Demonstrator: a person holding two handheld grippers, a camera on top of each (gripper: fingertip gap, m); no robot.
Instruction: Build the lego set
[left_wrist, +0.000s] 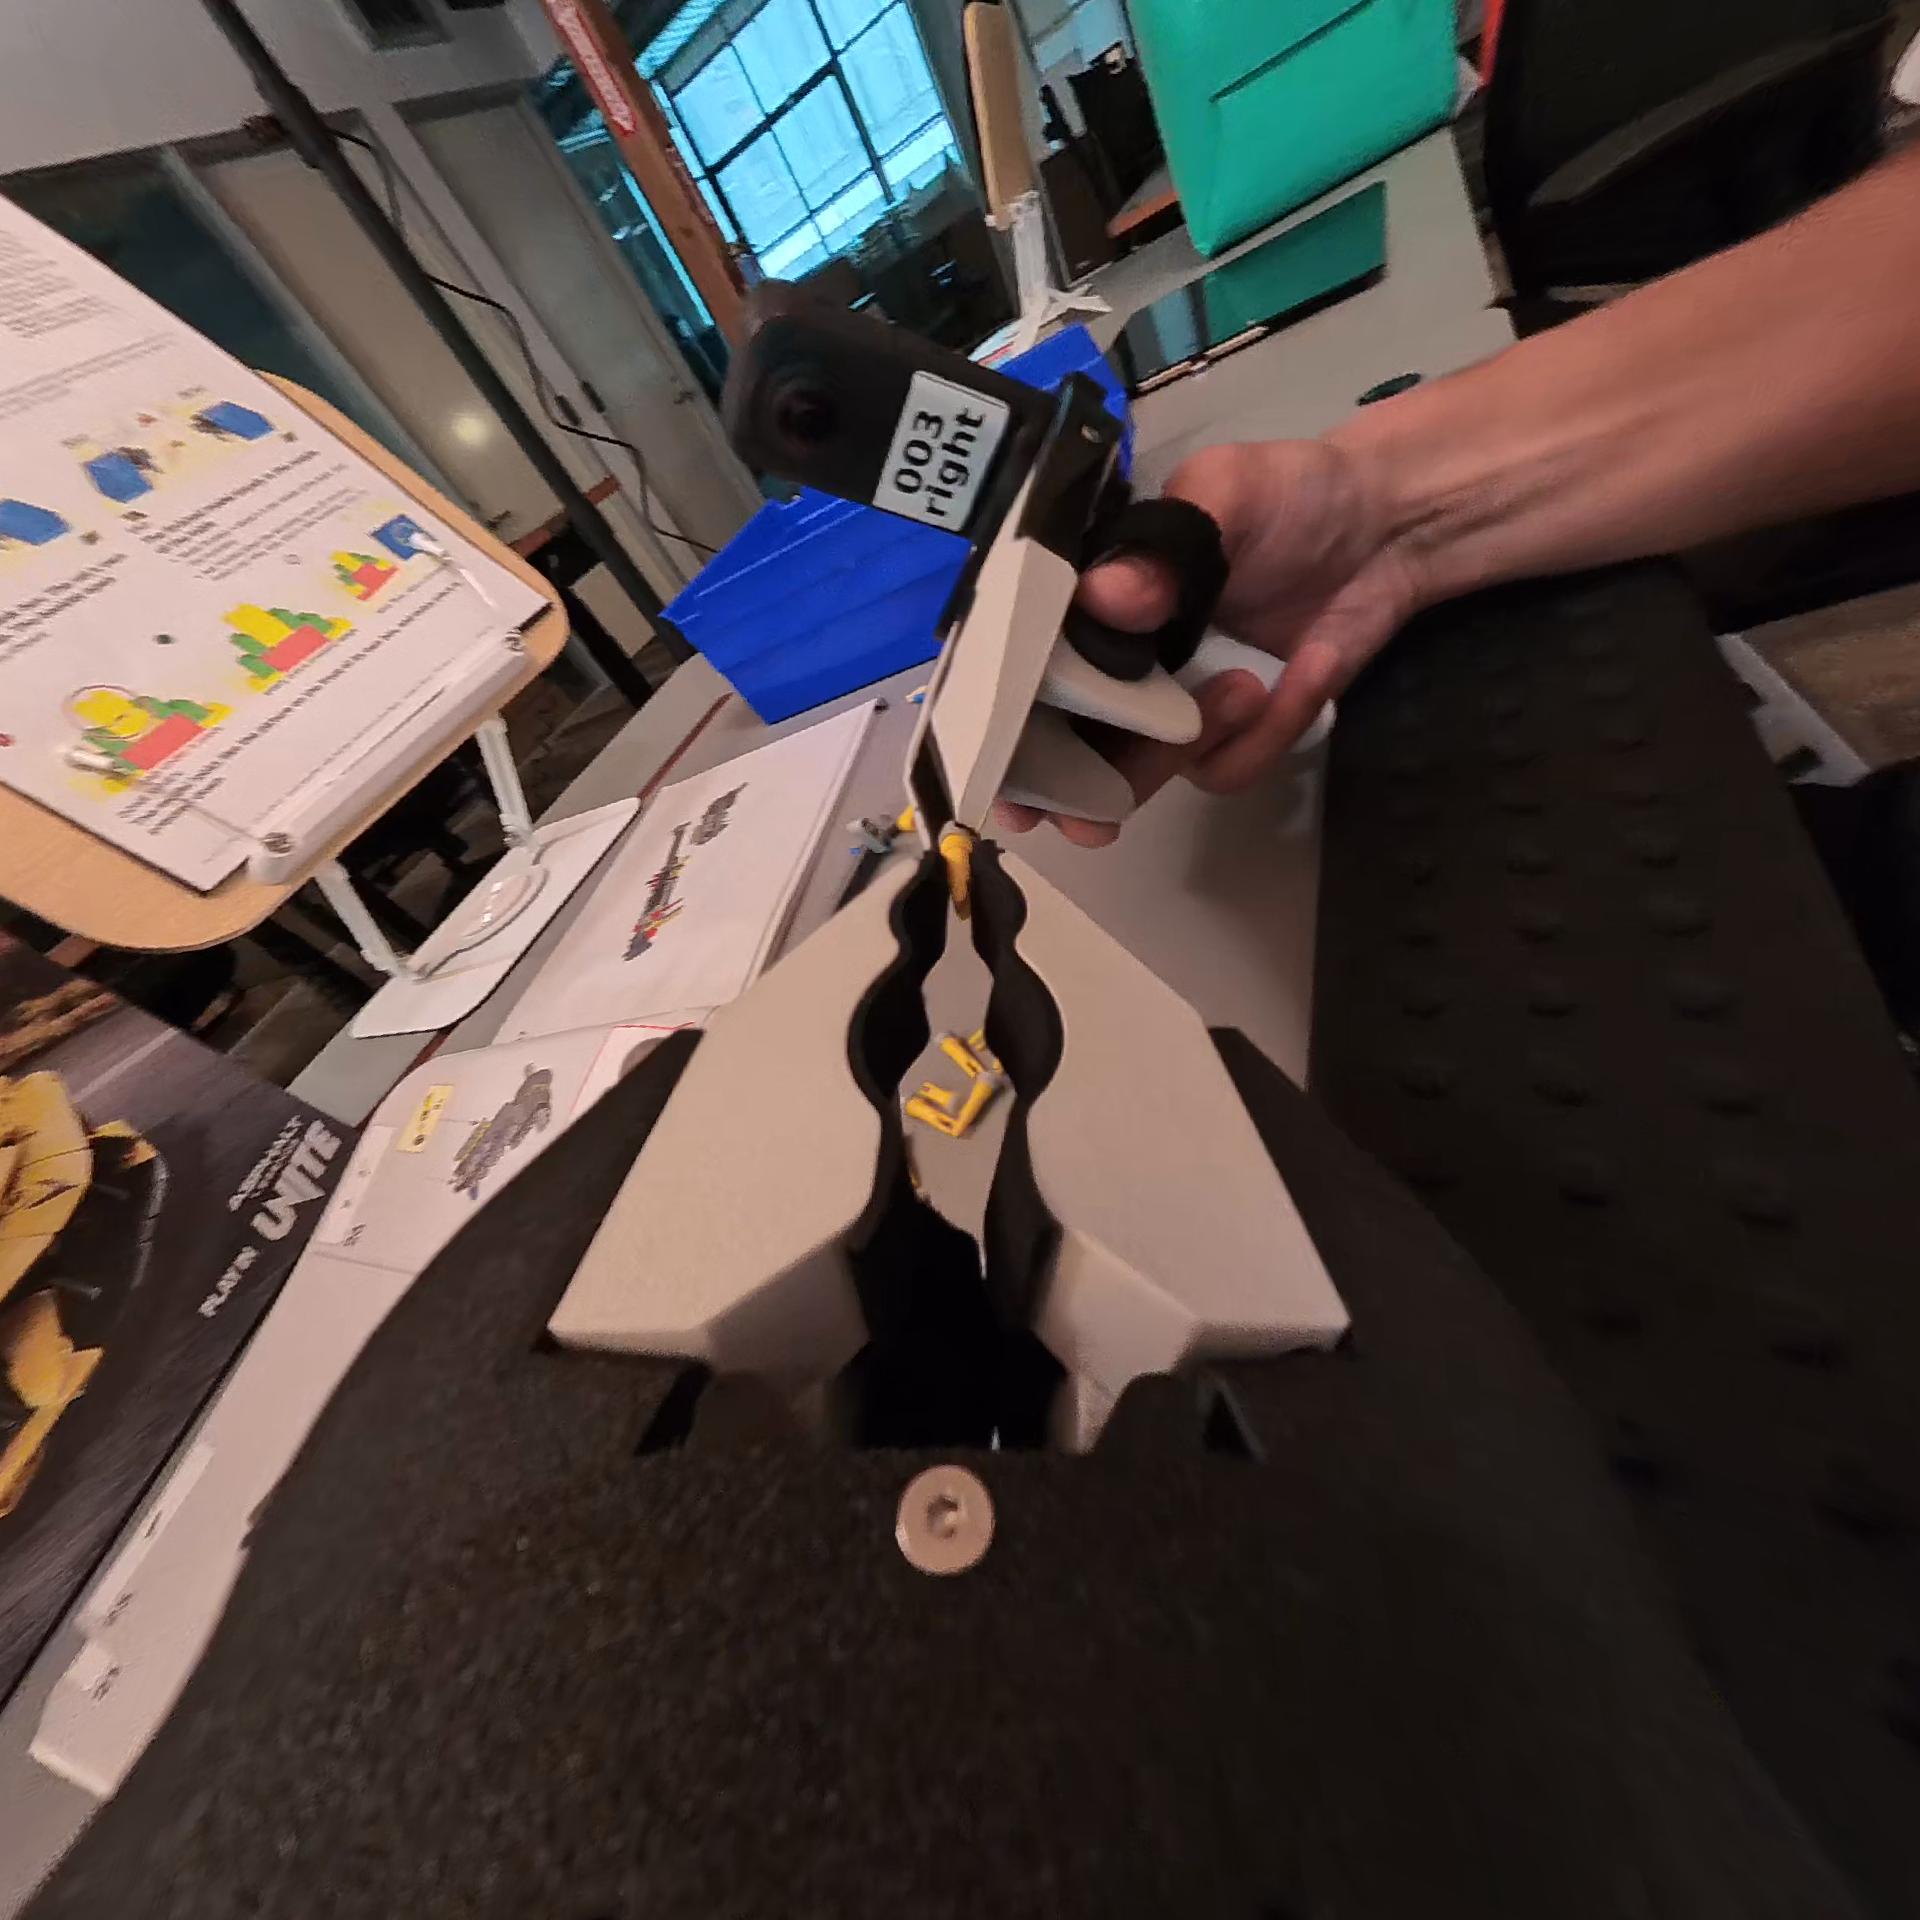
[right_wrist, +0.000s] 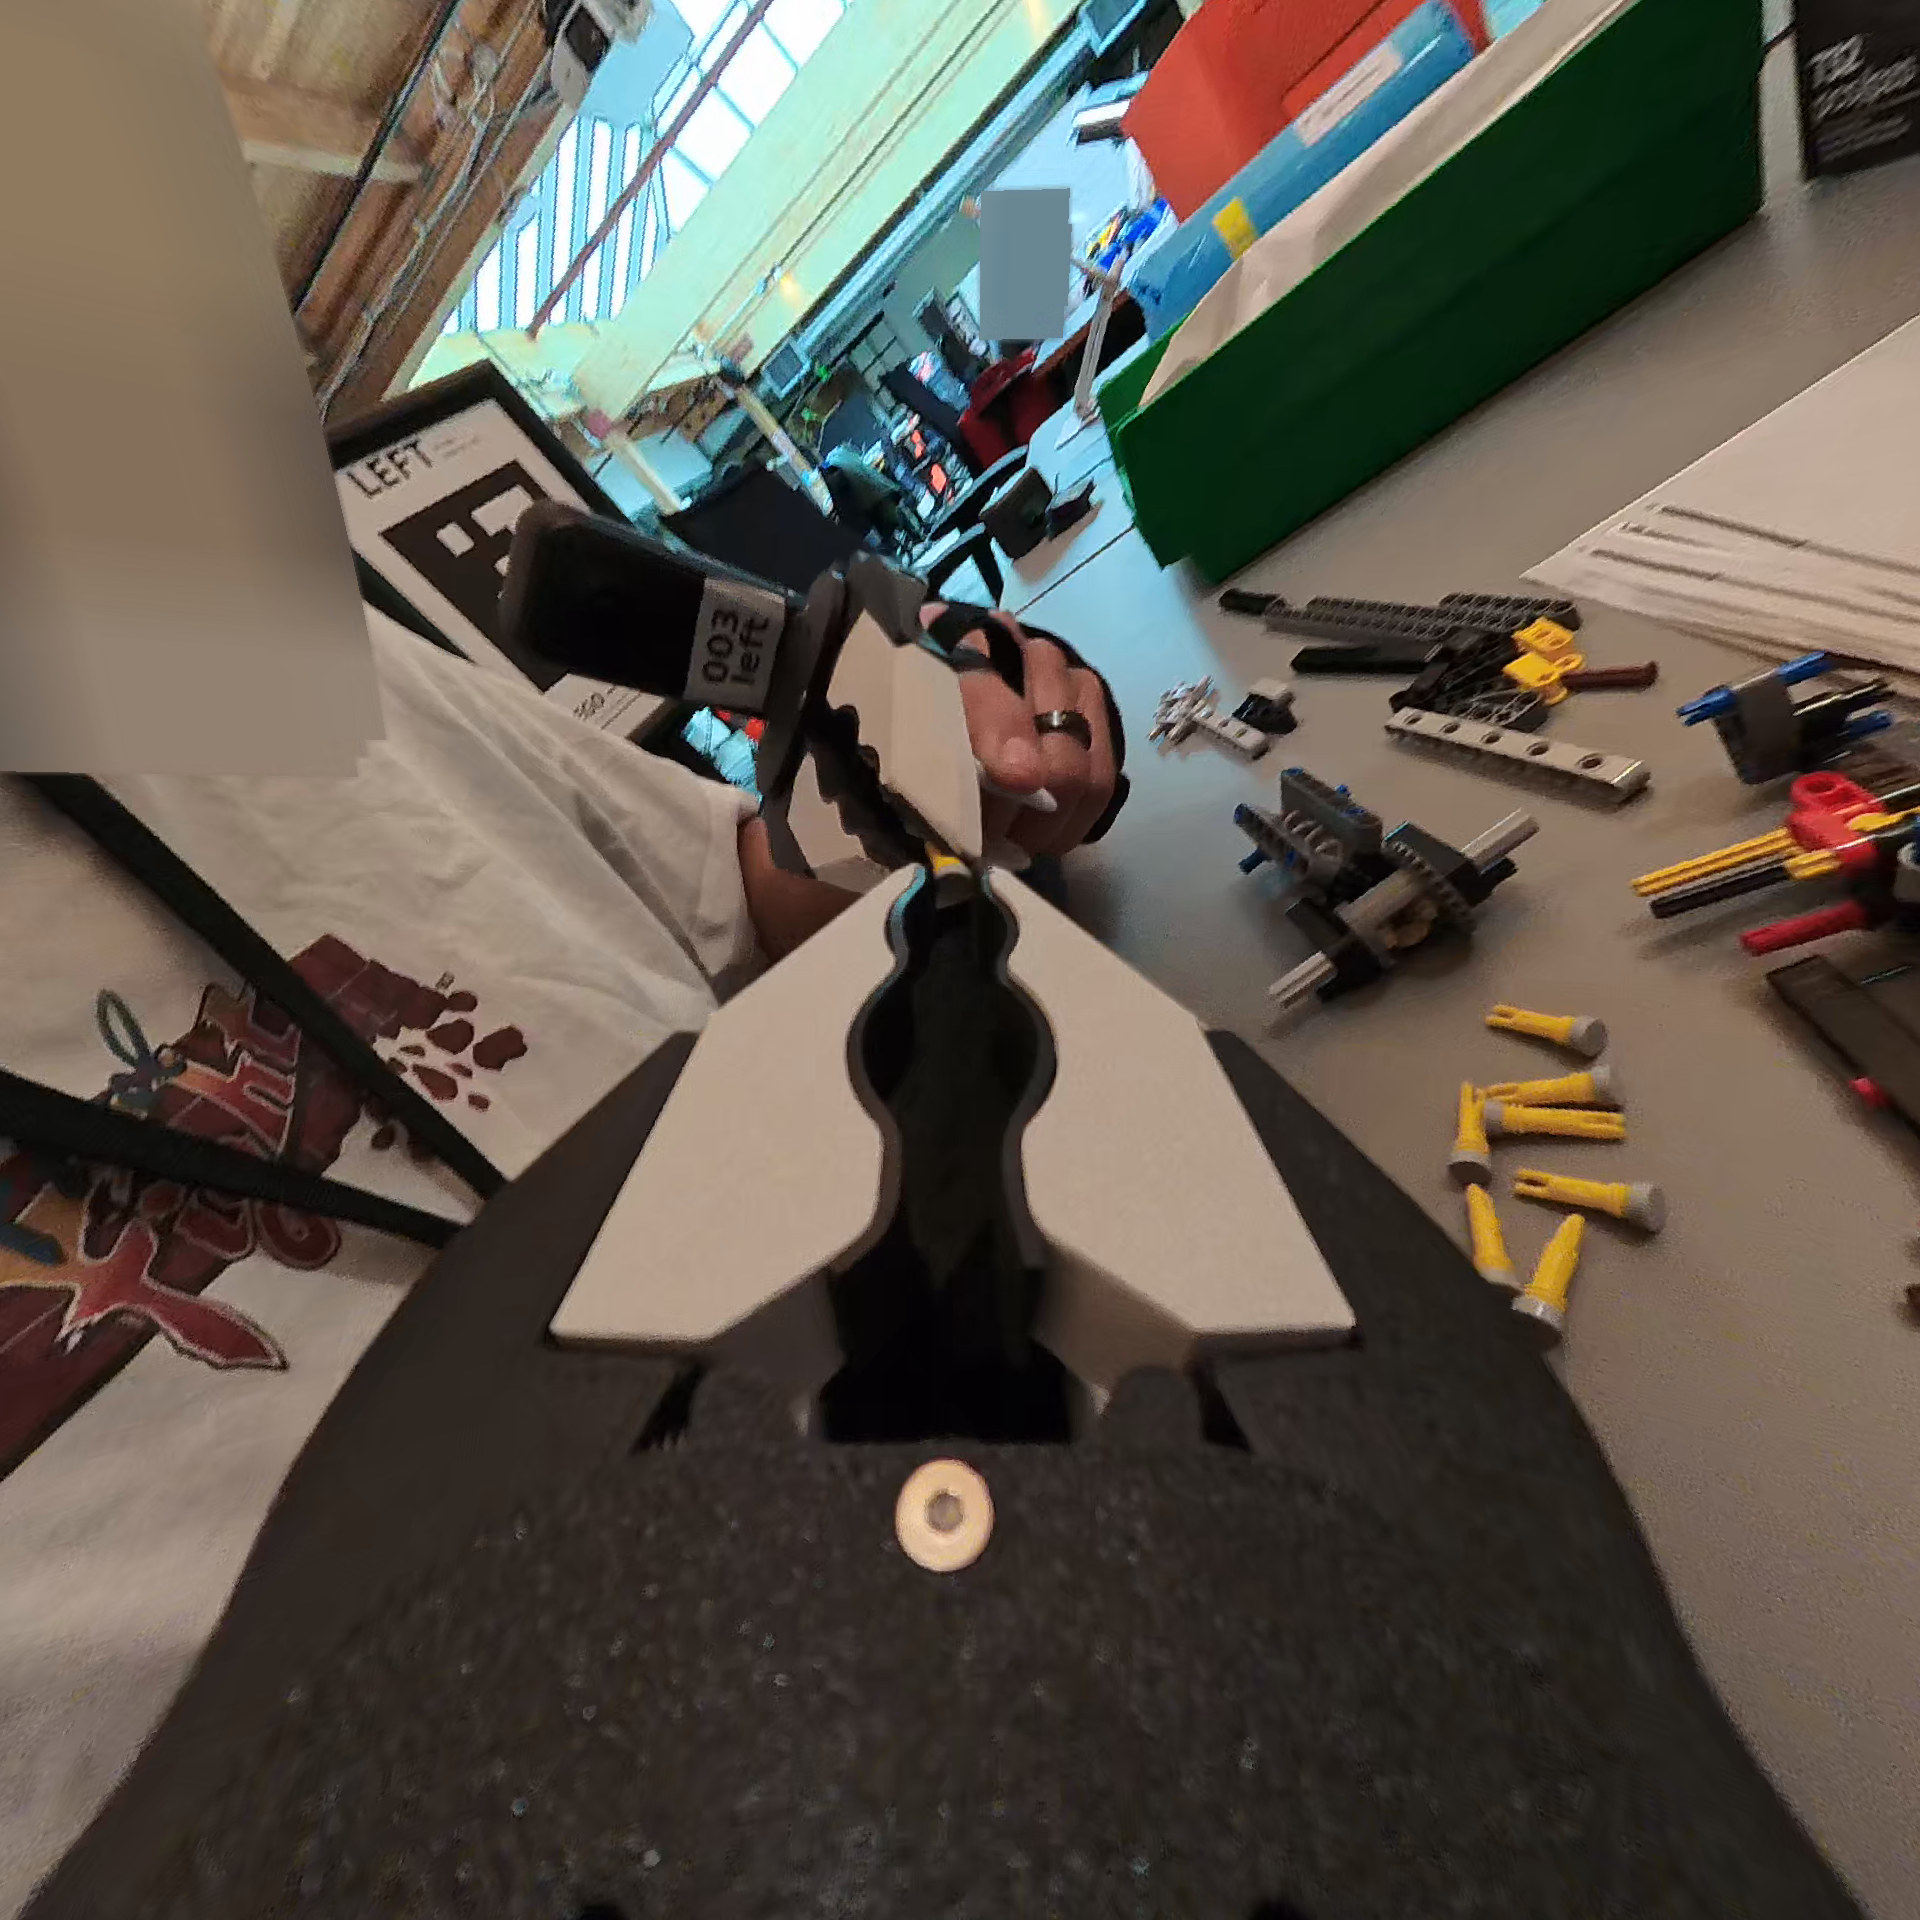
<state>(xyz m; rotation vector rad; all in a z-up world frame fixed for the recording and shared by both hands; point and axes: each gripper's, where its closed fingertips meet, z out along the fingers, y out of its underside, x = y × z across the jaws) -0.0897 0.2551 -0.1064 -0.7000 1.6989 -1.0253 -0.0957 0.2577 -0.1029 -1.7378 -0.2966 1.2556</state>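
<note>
Yellow, ribbed and slim, the pin (left_wrist: 957, 871) is pinched at once by both grippers, tip to tip, above the grey table (left_wrist: 1174, 914). Left gripper (left_wrist: 958, 875): beige angular shells lined with wavy black padding, closed on the pin's near end; only a short yellow length shows between the tips. Right gripper (left_wrist: 948, 821): seen from the left wrist view, it comes down from above with its jaws clamped on the pin's far end, a hand (left_wrist: 1262, 613) wrapped round its handle.

In the right wrist view the right gripper (right_wrist: 951, 871) nearly covers the pin (right_wrist: 945, 862), leaving a yellow speck; how far the pin runs inside either grip cannot be made out. Beyond it the left gripper (right_wrist: 940, 844) is held by a ringed hand (right_wrist: 1049, 727), partly hidden behind its shell. Foam-textured black mounts fill the lower half of both views and hide the table beneath.

Loose pins (right_wrist: 1548, 1164), yellow with grey ends, lie scattered to the right of the gripper; a few (left_wrist: 961, 1081) show through the gap between the left gripper's pads. Farther right sits a grey-and-black geared assembly (right_wrist: 1371, 894), with long black beams (right_wrist: 1423, 618) beyond it. More parts to the right are cut off by the frame edge. Blurred instruction sheets (left_wrist: 675, 894) lie to the left, near a blue bin (left_wrist: 821, 603).
</note>
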